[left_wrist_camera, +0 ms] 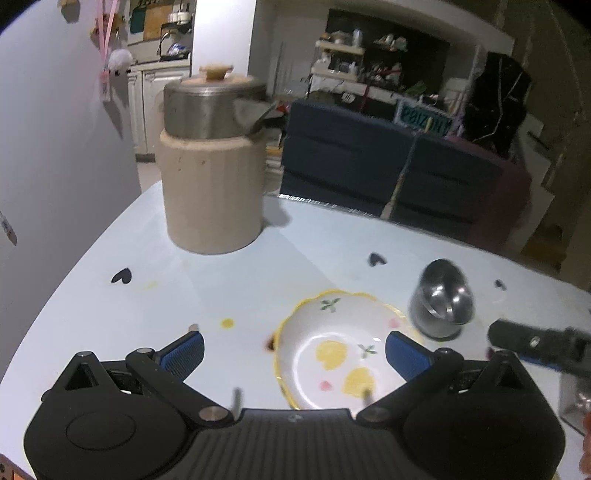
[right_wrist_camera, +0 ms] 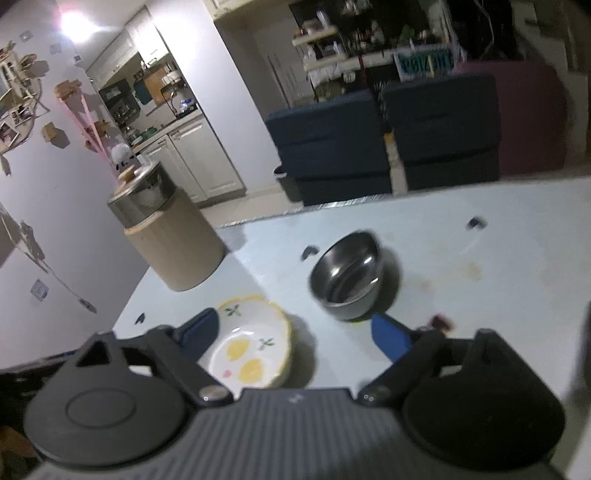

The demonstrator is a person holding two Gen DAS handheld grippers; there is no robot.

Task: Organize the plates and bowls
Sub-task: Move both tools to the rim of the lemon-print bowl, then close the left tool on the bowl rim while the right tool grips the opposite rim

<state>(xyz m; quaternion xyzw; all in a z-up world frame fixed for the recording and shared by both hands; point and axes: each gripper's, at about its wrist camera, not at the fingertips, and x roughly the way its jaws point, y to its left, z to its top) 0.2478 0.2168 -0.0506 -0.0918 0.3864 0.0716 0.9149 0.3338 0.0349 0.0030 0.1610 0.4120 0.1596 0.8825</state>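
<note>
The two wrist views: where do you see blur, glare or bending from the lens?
Left wrist view: the steel bowl is smeared by motion, the flowered plate is fairly sharp, and the table edge curves from the fisheye lens. Right wrist view: a bright glare spot burns out on the wall at upper left, and the right hand-held gripper has blurred fingers.

One flowered dish [left_wrist_camera: 332, 354], one steel bowl [right_wrist_camera: 347, 277], one beige canister [left_wrist_camera: 212, 199].

White plate [left_wrist_camera: 343, 350] (yellow scalloped rim, 2 yellow lemons, green sprigs), silver steel bowl [right_wrist_camera: 347, 280], pale-blue table [left_wrist_camera: 147, 314].
</note>
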